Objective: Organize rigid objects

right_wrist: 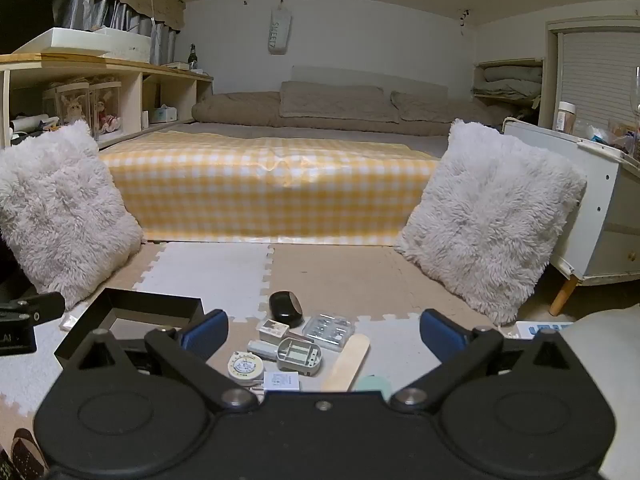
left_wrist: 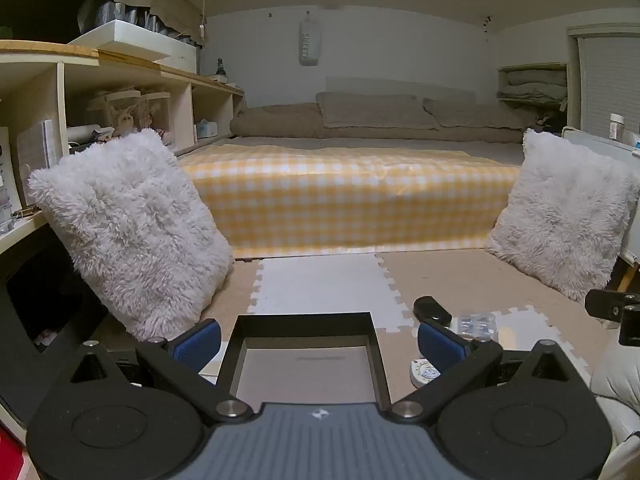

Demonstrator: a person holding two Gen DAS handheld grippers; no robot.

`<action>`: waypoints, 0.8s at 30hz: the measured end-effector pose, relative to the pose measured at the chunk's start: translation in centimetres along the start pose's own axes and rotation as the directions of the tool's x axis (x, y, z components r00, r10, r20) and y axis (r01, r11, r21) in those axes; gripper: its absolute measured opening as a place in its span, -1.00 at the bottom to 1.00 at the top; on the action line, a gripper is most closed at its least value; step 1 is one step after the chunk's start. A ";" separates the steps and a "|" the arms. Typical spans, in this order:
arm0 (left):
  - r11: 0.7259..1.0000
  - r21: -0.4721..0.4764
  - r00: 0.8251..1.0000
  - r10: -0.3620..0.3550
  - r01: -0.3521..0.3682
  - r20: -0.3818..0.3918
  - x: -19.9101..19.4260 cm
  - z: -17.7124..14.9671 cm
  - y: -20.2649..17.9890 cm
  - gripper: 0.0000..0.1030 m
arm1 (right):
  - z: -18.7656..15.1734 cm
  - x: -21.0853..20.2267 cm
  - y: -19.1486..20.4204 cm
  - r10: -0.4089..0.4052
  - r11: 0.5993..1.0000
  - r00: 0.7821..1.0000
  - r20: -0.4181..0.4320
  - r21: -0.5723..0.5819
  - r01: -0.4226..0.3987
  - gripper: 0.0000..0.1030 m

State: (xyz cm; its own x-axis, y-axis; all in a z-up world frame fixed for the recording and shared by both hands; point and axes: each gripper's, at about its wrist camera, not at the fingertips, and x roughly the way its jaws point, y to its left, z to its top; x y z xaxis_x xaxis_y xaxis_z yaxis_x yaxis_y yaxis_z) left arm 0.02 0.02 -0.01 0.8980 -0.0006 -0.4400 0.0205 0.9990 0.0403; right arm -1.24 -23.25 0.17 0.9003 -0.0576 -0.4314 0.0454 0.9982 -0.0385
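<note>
A black open box lies on the foam floor mat, straight between the fingers of my left gripper, which is open and empty. It also shows in the right wrist view at the left. Small items lie in a cluster in front of my right gripper, which is open and empty: a black oval case, a clear plastic case, a grey tray-like case, a round tape measure, a wooden stick, a small printed box and a white card.
Two white fluffy cushions lean at either side. A low bed with a yellow checked cover is ahead. Wooden shelves run along the left; a white cabinet stands at the right.
</note>
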 end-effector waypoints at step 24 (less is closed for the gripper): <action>1.000 0.008 1.000 0.006 -0.006 0.004 0.0 0.0 0.0 1.00 | 0.0 0.0 -0.1 0.002 1.000 1.000 -0.003 0.002 -0.002 1.00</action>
State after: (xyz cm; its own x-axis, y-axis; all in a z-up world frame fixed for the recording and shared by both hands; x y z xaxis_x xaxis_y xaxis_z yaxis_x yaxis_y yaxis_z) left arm -0.01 -0.03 -0.02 0.9000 0.0053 -0.4359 0.0185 0.9986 0.0502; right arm -1.23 -23.32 0.12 0.8990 -0.0562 -0.4342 0.0451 0.9983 -0.0357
